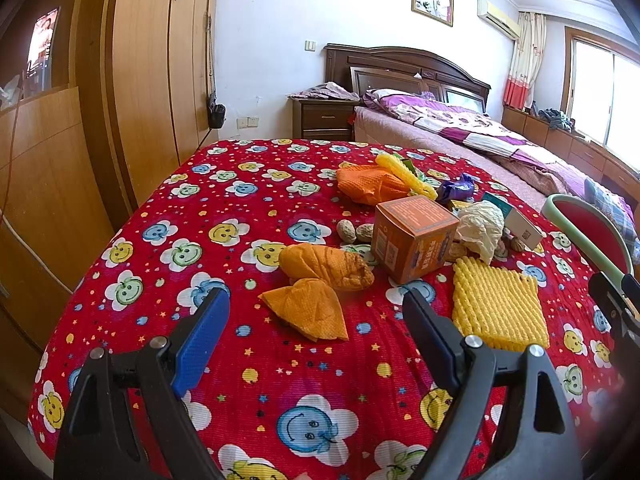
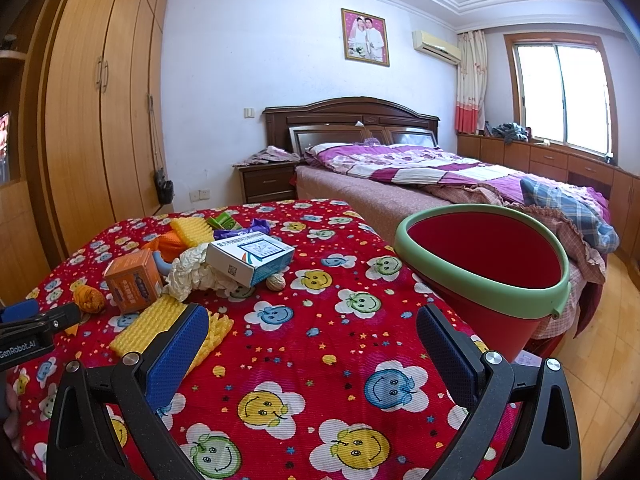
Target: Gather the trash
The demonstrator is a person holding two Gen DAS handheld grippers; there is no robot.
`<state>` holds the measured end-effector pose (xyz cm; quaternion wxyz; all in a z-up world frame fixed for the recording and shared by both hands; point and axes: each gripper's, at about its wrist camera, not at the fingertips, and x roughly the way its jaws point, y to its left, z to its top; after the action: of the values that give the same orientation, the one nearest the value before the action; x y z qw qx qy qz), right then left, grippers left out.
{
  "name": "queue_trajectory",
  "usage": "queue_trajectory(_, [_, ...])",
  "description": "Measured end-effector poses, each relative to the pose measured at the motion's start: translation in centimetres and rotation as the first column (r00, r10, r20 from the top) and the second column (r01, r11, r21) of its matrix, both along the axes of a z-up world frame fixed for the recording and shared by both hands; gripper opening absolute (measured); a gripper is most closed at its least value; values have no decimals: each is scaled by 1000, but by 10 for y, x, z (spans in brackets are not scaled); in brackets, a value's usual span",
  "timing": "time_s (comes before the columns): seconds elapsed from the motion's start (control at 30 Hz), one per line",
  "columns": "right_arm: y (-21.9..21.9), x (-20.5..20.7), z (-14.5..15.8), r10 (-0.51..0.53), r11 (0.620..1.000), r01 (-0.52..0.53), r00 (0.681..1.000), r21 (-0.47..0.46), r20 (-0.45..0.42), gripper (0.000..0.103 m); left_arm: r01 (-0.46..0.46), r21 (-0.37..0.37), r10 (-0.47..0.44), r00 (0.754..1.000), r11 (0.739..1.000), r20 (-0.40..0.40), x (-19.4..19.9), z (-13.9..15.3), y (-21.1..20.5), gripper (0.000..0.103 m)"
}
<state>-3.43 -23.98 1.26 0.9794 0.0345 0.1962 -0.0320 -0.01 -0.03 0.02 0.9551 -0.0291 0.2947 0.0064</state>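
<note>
— What are your two grippers doing right now?

— My left gripper (image 1: 316, 320) hangs above the red tablecloth printed with smiling flower faces (image 1: 240, 380), its blue-padded fingers (image 1: 200, 336) spread wide with nothing between them. My right gripper (image 2: 312, 340) is the same: fingers far apart, empty, over a bare stretch of the cloth.

— Where is the trash?

— Scattered across the far half of the table. Nearest my left gripper lies a flat crumpled orange paper napkin (image 1: 310, 312), and just behind it a second, bunched-up orange napkin (image 1: 326, 266), touching the first. To the right of my left fingers sits a yellow ribbed foam fruit net (image 1: 498, 304), flat on the cloth. Behind that stands an orange cardboard box (image 1: 412, 236), with a wad of crumpled white paper (image 1: 480, 228) against its right side and a couple of brown walnuts (image 1: 354, 232) to its left.

— Anything farther back?

— A larger orange cloth-like heap (image 1: 368, 184) with another yellow foam net (image 1: 404, 176) lying on it, and a purple crinkled wrapper (image 1: 458, 188) beside them. From my right wrist I also see a white and blue cardboard box (image 2: 250, 260) resting on the white paper.

— And the bin?

— A red bucket with a pale green rim (image 2: 484, 264) stands tilted at the table's right edge, just beyond my right fingers, its mouth open toward me.
</note>
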Motion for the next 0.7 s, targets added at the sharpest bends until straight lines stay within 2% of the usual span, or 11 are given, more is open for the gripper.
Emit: queue_trajectory(0.7, [-1,0,1,0,1000,0,1000,-2,-1,103,0,-1,0,1000,1000,-1,0,0,0,88])
